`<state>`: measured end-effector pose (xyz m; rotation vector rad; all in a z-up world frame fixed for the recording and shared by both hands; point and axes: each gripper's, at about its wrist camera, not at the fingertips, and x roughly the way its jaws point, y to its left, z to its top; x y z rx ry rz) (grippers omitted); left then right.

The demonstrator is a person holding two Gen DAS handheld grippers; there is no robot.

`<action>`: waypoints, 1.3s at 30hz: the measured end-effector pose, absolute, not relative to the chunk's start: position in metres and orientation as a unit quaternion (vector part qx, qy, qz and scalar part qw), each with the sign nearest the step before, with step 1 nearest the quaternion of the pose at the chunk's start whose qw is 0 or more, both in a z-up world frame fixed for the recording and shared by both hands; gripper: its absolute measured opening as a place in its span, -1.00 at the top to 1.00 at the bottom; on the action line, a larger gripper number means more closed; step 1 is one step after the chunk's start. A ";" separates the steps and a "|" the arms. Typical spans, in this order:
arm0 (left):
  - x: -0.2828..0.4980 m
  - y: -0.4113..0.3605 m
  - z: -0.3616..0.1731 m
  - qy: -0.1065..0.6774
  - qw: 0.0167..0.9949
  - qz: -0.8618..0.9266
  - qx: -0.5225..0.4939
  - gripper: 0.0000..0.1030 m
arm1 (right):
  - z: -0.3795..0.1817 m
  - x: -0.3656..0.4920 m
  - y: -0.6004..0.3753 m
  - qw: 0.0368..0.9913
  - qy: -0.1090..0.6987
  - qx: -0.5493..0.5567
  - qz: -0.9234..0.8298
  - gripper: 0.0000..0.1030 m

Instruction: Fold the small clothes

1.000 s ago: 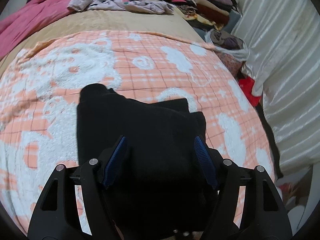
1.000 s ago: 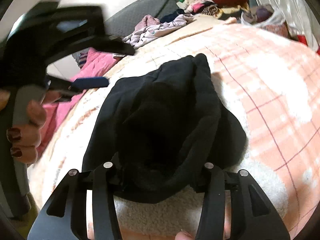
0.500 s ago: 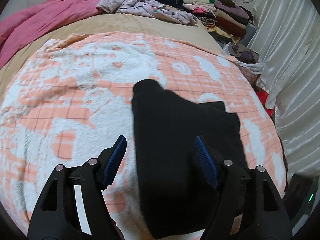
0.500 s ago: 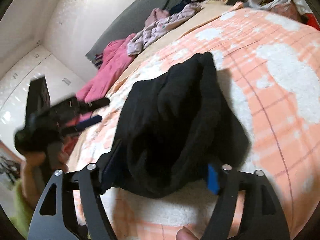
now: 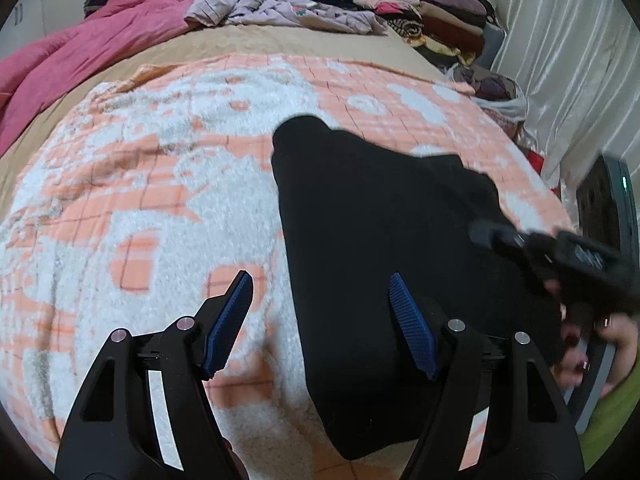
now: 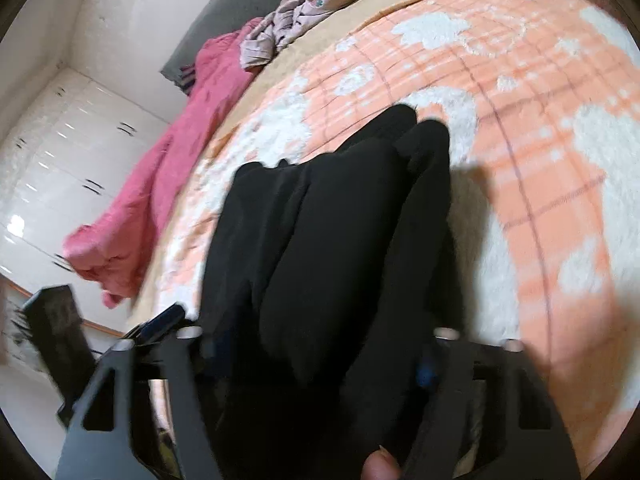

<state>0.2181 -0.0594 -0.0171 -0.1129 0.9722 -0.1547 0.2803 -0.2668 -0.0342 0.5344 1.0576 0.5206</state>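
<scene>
The left gripper hangs wide open and empty; the right gripper is closing around the black garment, which could bunch if dragged across the fuzzy bed blanket.

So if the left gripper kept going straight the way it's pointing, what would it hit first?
Probably the left edge of the black garment on the peach blanket; the open left gripper straddles that edge, though depth is unclear.

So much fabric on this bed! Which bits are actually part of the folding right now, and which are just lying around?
In use:
- black garment, lying on the blanket
- left gripper, open, nothing between its jaws
- right gripper, jaws closing, the garment between them

Lying about:
- peach checked blanket
- pink quilt
- crumpled lilac clothes
- stacked clothes
- white curtain
</scene>
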 end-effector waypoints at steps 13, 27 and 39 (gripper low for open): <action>0.217 -0.076 -0.011 0.452 0.887 -0.083 -0.038 -0.22 | 0.038 0.272 -0.219 0.880 0.390 0.020 0.272 0.49; 0.219 -0.079 -0.031 0.478 0.872 -0.096 -0.042 -0.26 | -0.034 0.292 -0.261 0.860 0.446 0.109 0.225 0.19; 0.208 -0.073 -0.023 0.473 0.874 -0.097 -0.046 -0.26 | -0.018 0.243 -0.277 0.850 0.432 0.161 0.256 -0.15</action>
